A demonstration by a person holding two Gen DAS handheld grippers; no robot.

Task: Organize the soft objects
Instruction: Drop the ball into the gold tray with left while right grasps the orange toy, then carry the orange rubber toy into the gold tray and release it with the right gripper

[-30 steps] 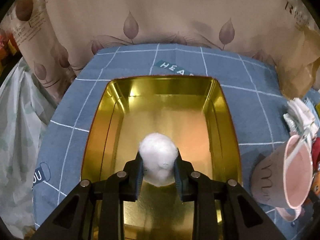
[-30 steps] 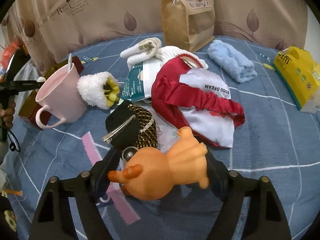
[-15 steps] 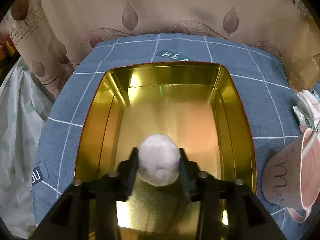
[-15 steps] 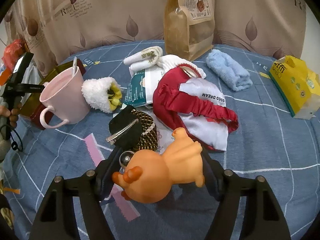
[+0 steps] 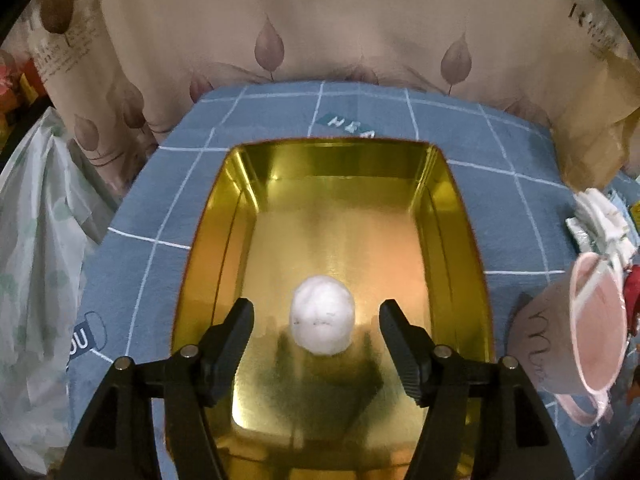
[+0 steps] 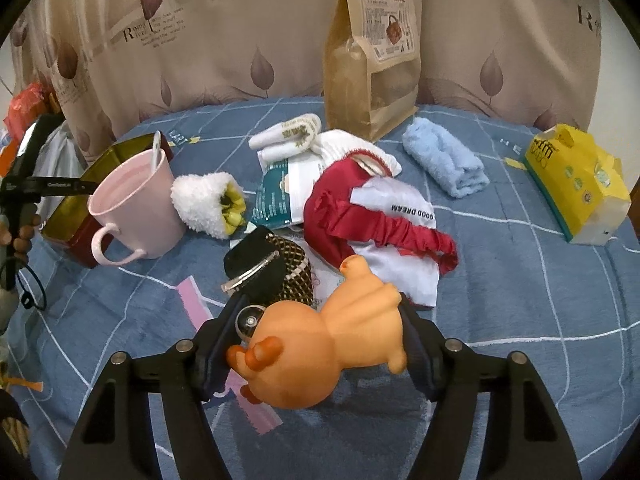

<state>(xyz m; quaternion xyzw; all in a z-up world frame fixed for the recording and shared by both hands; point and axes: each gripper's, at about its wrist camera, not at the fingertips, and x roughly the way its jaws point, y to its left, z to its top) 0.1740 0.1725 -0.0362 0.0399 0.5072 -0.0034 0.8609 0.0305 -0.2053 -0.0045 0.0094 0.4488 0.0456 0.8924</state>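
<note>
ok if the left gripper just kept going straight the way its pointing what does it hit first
Most likely the white fluffy ball, which lies on the floor of the gold tin, between the open fingers of the left gripper and just ahead. Depth is hard to judge; if it passed over the ball, the tin's floor comes next.

A white fluffy ball (image 5: 322, 320), round and slightly oval, sits on the floor of the open gold-lined tin (image 5: 452, 216), towards its near end and clear of the walls. An orange rubbery toy animal (image 6: 320, 354) is lifted above the blue cloth on its side, head towards the camera and stubby legs pointing away. On the cloth lie a red-and-white fabric pouch (image 6: 376, 220), a rolled light-blue towel (image 6: 442, 162), white socks (image 6: 286, 138) and a white fleecy item with a yellow inside (image 6: 210, 204), possibly a slipper.
</note>
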